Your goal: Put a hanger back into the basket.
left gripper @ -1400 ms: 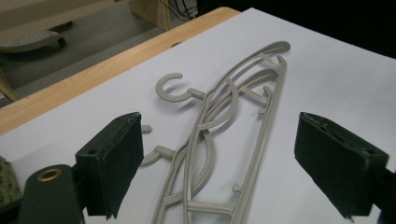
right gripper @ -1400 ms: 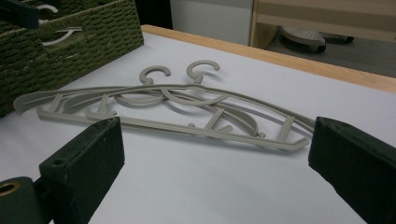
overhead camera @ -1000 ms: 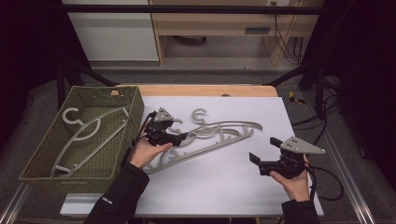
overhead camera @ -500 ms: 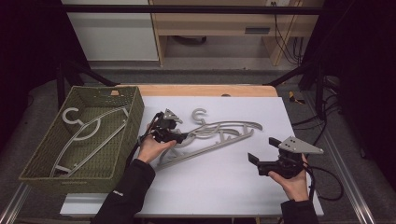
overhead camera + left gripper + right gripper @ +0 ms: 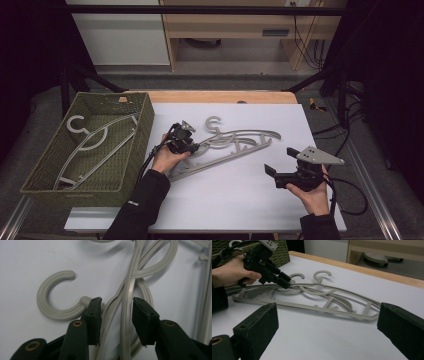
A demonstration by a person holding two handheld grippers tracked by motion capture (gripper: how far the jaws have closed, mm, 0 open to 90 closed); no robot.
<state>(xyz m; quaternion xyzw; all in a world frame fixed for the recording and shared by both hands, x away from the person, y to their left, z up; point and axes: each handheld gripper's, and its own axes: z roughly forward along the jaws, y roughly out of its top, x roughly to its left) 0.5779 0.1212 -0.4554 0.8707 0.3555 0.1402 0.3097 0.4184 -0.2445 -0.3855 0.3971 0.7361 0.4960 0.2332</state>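
Hovering the left gripper (image 5: 193, 146) low over the two grey hangers (image 5: 235, 150), right at the place where the necks meet the shoulders. Straddling the crossed grey strips (image 5: 127, 290) with the jaws set fairly narrow, having just been closing in on them; resting one pad against the base of the nearer hook (image 5: 53, 293), leaving a sliver of gap at the other pad, so not yet pressing from both sides. Wrapping the left hand (image 5: 167, 159) around the body of that gripper, with the cable trailing back along the sleeve. Lying overlapped on the white surface (image 5: 225, 200), near its middle and slightly left of it, with both hooks pointing toward the far edge and the long bars running out to the right. Touching the surface along the bars, as seen in the right gripper view (image 5: 312, 307). Holding the right gripper (image 5: 280, 161) well apart from the hangers, off to the right near the front, with its jaws standing wide and gripping nothing. Sitting at the left edge of the surface, the green woven basket (image 5: 145, 125), carrying more grey hangers (image 5: 95, 145) laid flat inside it.
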